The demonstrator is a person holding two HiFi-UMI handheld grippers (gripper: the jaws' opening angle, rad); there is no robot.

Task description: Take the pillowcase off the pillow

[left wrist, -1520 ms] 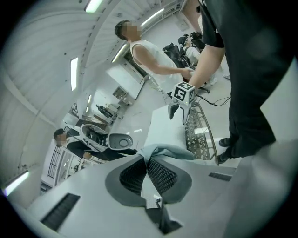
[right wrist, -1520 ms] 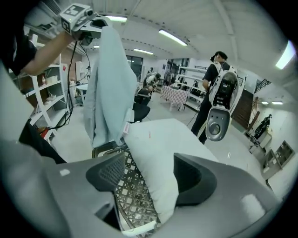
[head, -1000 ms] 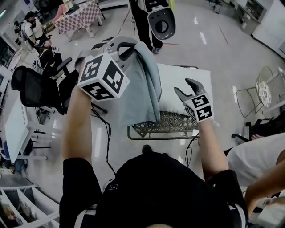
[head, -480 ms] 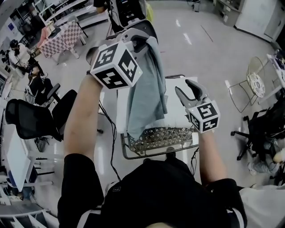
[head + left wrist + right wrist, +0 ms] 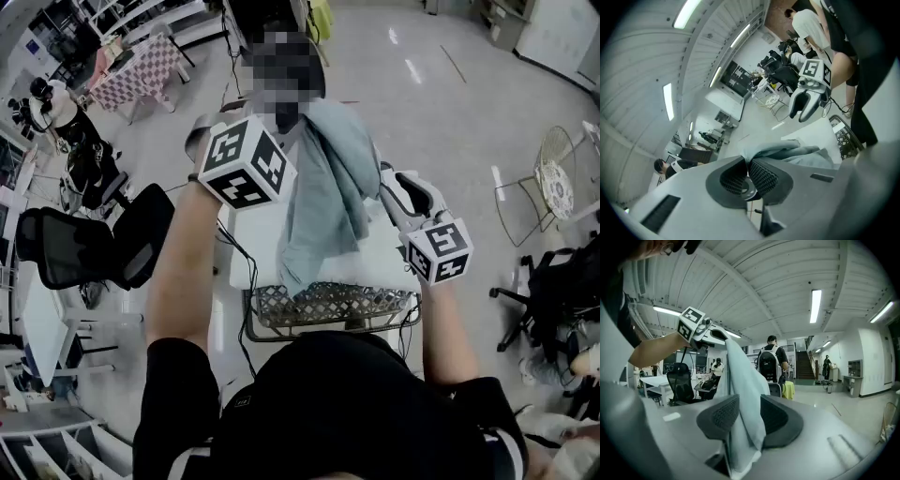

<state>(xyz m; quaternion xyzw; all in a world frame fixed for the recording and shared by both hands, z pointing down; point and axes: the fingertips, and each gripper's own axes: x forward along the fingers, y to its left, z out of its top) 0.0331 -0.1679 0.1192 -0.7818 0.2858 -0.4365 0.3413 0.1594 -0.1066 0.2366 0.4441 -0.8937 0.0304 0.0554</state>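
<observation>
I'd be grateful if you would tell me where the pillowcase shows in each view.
Head view: pillowcase at upper centre, hanging above the basket.
Left gripper view: centre, pinched in the left gripper.
Right gripper view: centre, hanging between the right gripper's jaws, which have just been closing.
Shared landmark: the left gripper, holding its top in all three.

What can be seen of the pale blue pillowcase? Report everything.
The pale blue fabric pillowcase hangs limp and creased over a metal mesh basket. The left hand-held gripper is shut on its top edge. A lower fold lies between the jaws of the right hand-held gripper, which have just been closing.
</observation>
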